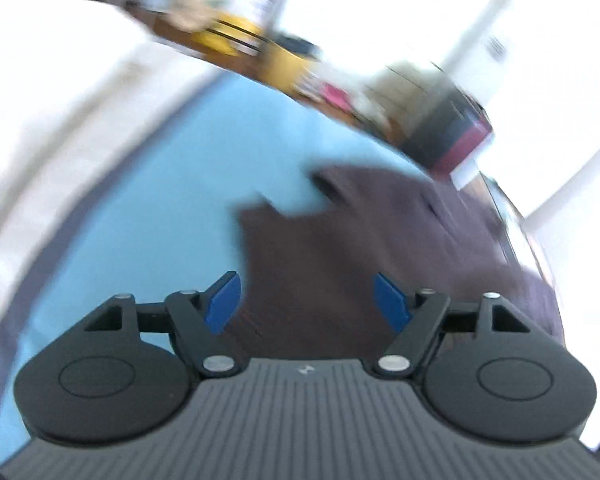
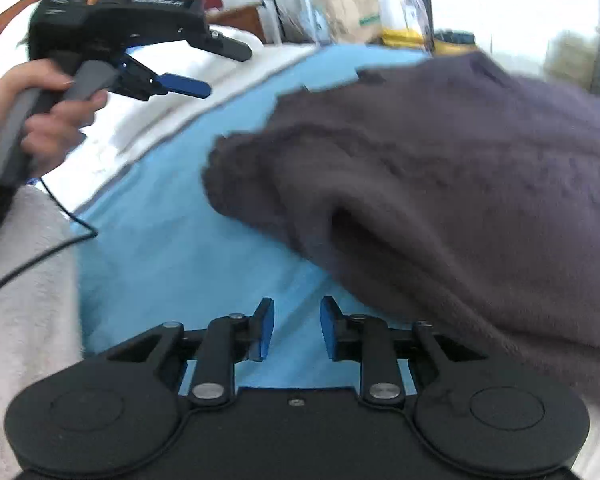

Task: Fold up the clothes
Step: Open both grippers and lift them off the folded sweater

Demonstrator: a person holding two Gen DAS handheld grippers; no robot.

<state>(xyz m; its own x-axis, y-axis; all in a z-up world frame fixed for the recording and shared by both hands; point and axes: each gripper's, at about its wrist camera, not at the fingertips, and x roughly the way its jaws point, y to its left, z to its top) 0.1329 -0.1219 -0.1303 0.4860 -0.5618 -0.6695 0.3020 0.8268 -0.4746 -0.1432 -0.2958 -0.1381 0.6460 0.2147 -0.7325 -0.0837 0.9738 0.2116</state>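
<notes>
A dark purple-brown fuzzy garment point(image 2: 440, 184) lies bunched on a light blue sheet point(image 2: 172, 240); it also shows, blurred, in the left wrist view point(image 1: 360, 248). My left gripper point(image 1: 306, 300) is open wide and empty, held above the garment's near-left edge. In the right wrist view the left gripper point(image 2: 204, 68) is held in a hand at the upper left, off the cloth. My right gripper point(image 2: 297, 326) is open with a narrower gap, empty, over the blue sheet just left of the garment's near edge.
White bedding point(image 1: 52, 112) lies along the left of the blue sheet. A white towel-like cloth point(image 2: 24, 280) and a black cable point(image 2: 40, 252) lie at the near left. Cluttered furniture with yellow and dark items point(image 1: 260, 52) stands behind.
</notes>
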